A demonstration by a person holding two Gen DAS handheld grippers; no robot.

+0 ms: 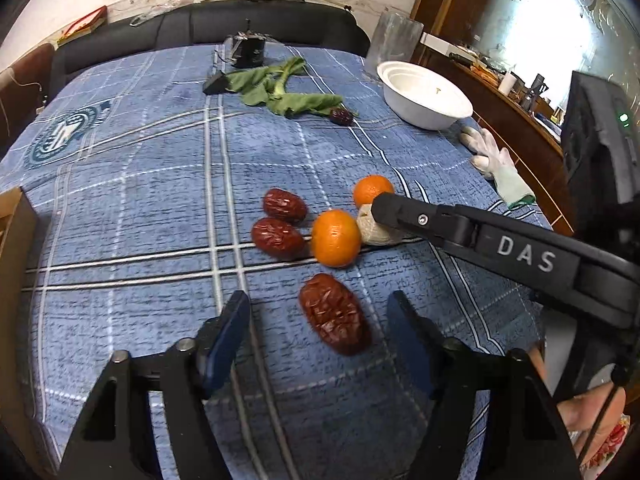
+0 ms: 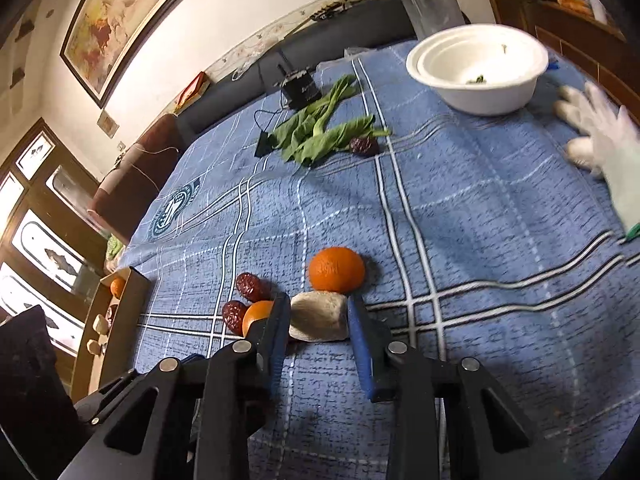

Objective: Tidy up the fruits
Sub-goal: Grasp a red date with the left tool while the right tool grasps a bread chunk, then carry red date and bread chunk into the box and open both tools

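On the blue checked cloth [image 1: 140, 200] lie two oranges [image 1: 335, 237] [image 1: 372, 190] and several red dates [image 1: 284, 204]. My left gripper [image 1: 320, 299] is open, with one date [image 1: 334, 312] lying between its fingers, untouched. In the right wrist view my right gripper [image 2: 318, 306] is shut on a pale beige lump [image 2: 318, 316] that rests on the cloth, just in front of an orange [image 2: 337, 269]. A second orange [image 2: 258, 314] and two dates [image 2: 250, 286] sit left of it. The right gripper's finger [image 1: 396, 210] covers part of the lump [image 1: 376, 234].
A cardboard box [image 2: 128, 320] at the left edge holds an orange [image 2: 118, 286] and pale lumps [image 2: 100, 324]. Stacked white bowls [image 1: 424, 96], leafy greens [image 1: 280, 88] with a lone date [image 1: 341, 116], a white glove [image 1: 500, 168] and a black device [image 1: 248, 50] lie farther back.
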